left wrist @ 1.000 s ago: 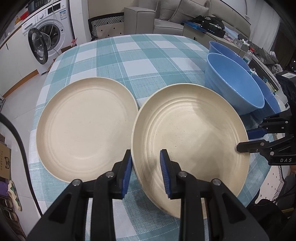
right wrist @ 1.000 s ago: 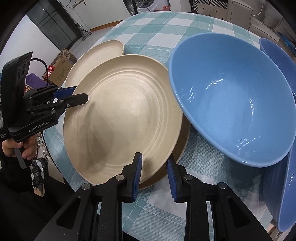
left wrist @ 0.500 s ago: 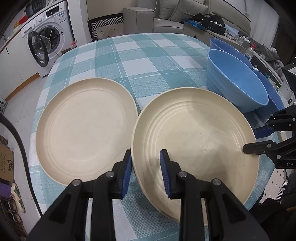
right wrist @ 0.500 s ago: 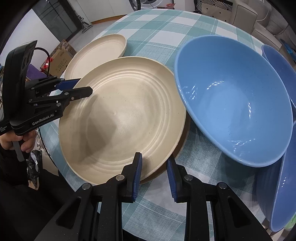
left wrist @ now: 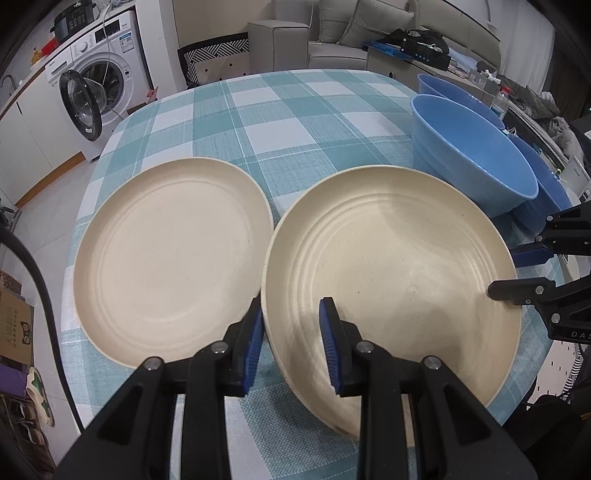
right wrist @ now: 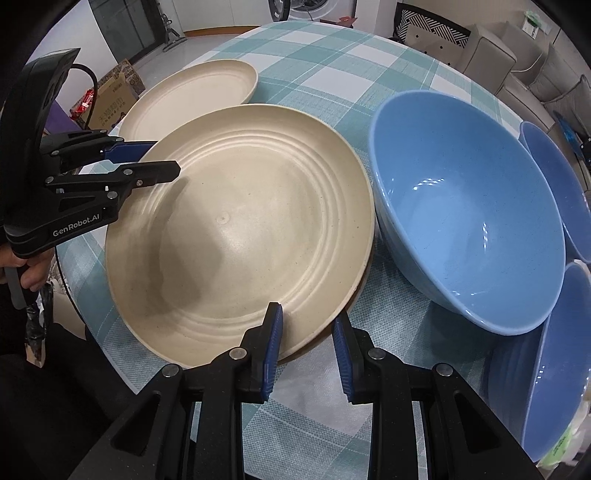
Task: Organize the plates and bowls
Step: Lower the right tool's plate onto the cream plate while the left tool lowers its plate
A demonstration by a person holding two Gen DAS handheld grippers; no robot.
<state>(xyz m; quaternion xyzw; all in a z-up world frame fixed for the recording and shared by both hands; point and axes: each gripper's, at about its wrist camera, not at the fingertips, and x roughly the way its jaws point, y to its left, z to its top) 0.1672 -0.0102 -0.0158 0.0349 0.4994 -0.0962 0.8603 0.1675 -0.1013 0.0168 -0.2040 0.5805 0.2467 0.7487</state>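
Note:
A ridged cream plate (left wrist: 391, 273) (right wrist: 240, 236) sits on top of another plate, whose darker rim (right wrist: 360, 286) shows under its edge. My left gripper (left wrist: 291, 347) (right wrist: 162, 160) is open, its jaws straddling this plate's near rim. My right gripper (right wrist: 306, 354) (left wrist: 513, 271) is open, straddling the opposite rim. A second cream plate (left wrist: 173, 254) (right wrist: 192, 96) lies flat to the left. A large blue bowl (right wrist: 465, 240) (left wrist: 472, 155) stands beside the ridged plate, with two more blue bowls (right wrist: 554, 173) (right wrist: 550, 354) past it.
The round table carries a teal checked cloth (left wrist: 280, 110). A washing machine (left wrist: 96, 81) with its door open stands at the far left, a sofa (left wrist: 332, 33) behind the table. A cardboard box (right wrist: 114, 96) lies on the floor beside the table.
The ridged plate has come down from a tilted, lifted pose to lie flatter on the plate beneath. Both grippers stay open around its rim.

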